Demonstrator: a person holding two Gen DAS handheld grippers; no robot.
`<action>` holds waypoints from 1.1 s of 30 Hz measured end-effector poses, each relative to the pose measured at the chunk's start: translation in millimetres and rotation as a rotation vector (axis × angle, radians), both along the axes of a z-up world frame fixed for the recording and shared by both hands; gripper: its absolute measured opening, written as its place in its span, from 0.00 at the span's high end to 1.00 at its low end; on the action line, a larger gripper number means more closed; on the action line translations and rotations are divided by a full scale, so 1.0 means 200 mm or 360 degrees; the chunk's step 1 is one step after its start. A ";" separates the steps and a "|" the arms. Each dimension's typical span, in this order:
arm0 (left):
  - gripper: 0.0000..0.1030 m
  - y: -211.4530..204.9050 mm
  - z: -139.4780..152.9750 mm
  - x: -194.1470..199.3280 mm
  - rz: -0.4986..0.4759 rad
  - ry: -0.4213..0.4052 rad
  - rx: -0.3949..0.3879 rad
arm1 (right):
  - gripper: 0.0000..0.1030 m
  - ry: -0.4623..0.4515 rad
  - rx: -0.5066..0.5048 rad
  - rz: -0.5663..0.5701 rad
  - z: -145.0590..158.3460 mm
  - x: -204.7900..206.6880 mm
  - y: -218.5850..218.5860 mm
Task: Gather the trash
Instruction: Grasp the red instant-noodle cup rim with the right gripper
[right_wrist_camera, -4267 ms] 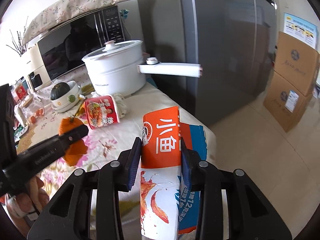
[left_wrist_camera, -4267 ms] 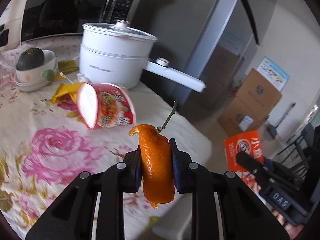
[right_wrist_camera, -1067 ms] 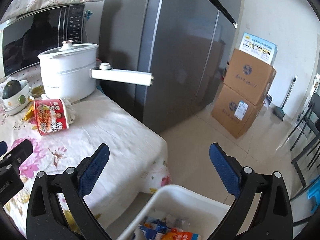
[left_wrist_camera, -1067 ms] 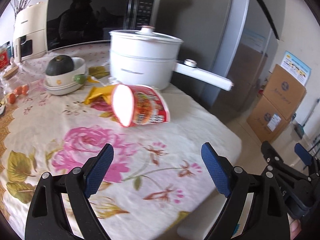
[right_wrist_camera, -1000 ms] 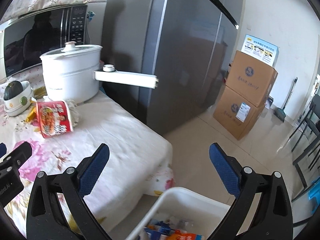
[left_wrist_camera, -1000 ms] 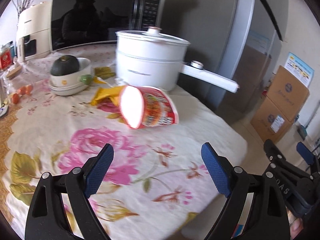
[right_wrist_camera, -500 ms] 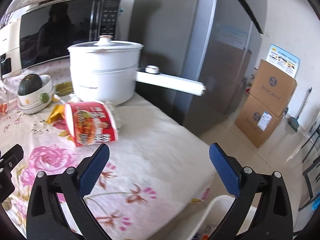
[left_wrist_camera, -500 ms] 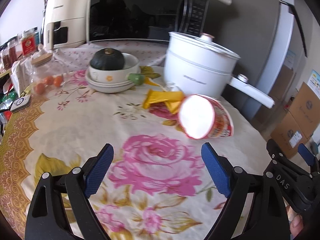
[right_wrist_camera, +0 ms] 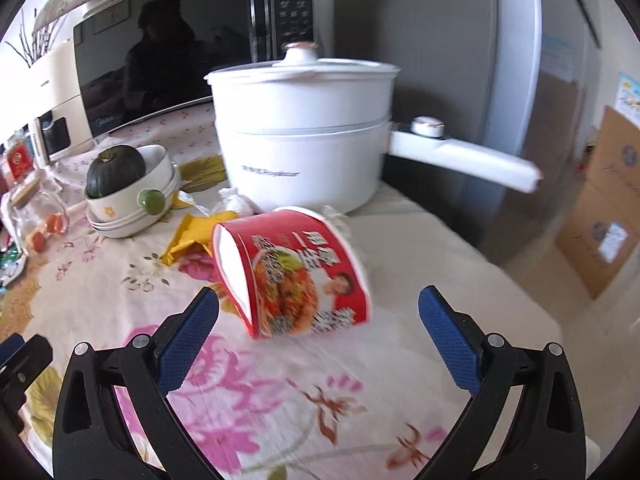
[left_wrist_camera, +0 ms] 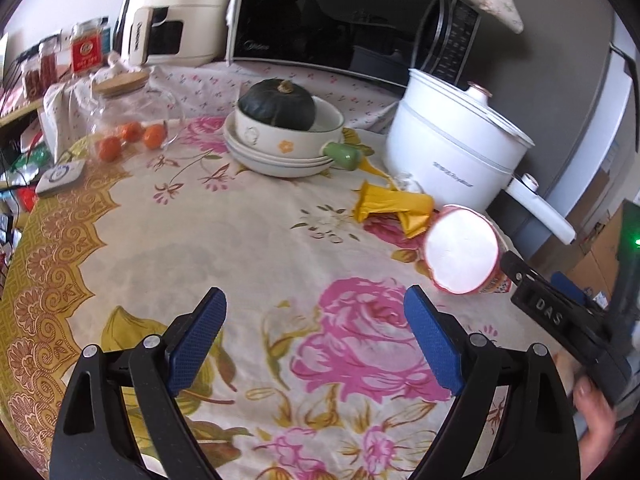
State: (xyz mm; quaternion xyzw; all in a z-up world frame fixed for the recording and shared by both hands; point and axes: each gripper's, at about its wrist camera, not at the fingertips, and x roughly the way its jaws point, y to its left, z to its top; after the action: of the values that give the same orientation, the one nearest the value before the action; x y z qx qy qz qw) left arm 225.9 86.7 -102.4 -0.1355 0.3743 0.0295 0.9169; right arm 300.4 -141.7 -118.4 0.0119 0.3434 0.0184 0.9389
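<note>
On the floral-clothed table (left_wrist_camera: pixel 248 240), a glass jar (left_wrist_camera: pixel 128 120) holding small orange fruit stands toward the left edge, backed by a cream appliance (left_wrist_camera: pixel 176 20) and a black microwave (left_wrist_camera: pixel 340 16) along the far edge. Near the middle of the far side I see a dark green squash (left_wrist_camera: pixel 278 106) sitting in a white bowl (left_wrist_camera: pixel 288 138) stacked on plates, with a green knob-like piece (left_wrist_camera: pixel 343 155) touching the stack's right side. A yellow wrapper (left_wrist_camera: pixel 390 206) lies just right of that, in front of a white electric pot (left_wrist_camera: pixel 452 148) whose long handle (right_wrist_camera: pixel 460 156) reaches past the table's right edge. The red instant-noodle cup (right_wrist_camera: pixel 296 272) lies on its side near the right edge, its open mouth facing left, just beside the wrapper. My left gripper (left_wrist_camera: pixel 316 332) hovers over the near side of the table, jaws spread wide and empty. My right gripper (right_wrist_camera: pixel 320 332) hangs just short of the cup, jaws likewise released with nothing between them. Cardboard boxes (right_wrist_camera: pixel 604 208) stand on the floor at far right.
</note>
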 end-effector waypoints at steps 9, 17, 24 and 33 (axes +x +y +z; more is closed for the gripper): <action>0.15 0.03 -0.01 0.04 0.0000 0.0029 -0.0074 | 0.07 0.0077 -0.0090 0.0354 -0.13 0.16 0.00; 0.15 -0.02 -0.01 0.04 -0.0042 0.0031 -0.0094 | 0.83 0.0219 0.0515 0.0412 -0.15 0.20 -0.13; 0.15 0.08 0.04 -0.01 0.0001 0.0019 -0.0227 | 0.91 0.0243 0.0801 0.0410 -0.11 0.08 -0.16; 0.15 0.22 0.15 -0.09 0.0075 -0.0060 -0.0308 | 0.94 0.0141 0.0817 0.0435 0.06 -0.11 -0.11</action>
State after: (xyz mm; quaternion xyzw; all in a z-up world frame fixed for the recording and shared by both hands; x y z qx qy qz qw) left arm 208.7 131.6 -71.9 -0.2326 0.3549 0.0122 0.9054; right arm 277.8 -163.4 -106.7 0.2035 0.3667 0.2306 0.8781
